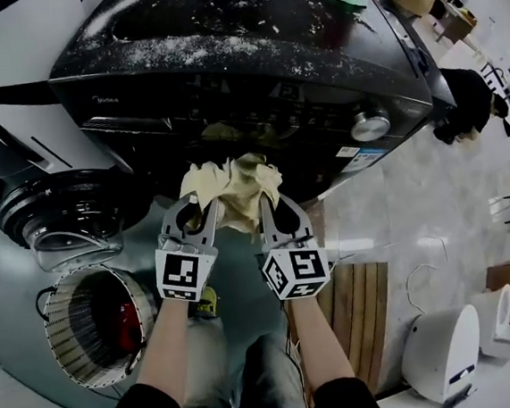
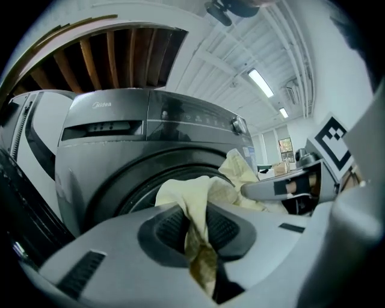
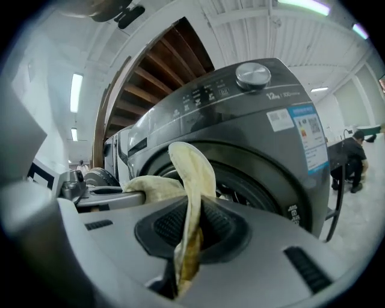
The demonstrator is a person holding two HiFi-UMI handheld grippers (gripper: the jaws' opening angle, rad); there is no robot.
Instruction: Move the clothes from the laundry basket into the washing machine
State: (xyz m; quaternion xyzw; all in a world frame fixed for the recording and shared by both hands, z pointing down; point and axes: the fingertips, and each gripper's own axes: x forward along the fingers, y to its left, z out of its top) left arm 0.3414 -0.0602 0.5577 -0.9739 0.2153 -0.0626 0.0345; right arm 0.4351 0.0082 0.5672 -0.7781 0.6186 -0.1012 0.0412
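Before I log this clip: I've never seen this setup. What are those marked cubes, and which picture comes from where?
No robot: a person holds a gripper in each hand, and the marked cubes are part of them. The head view looks down from the person's head onto the left gripper and right gripper. The other two cameras ride on the grippers, looking along their fingers. Both are shut on one pale yellow cloth, held before the open washing machine. The laundry basket stands on the floor at the left.
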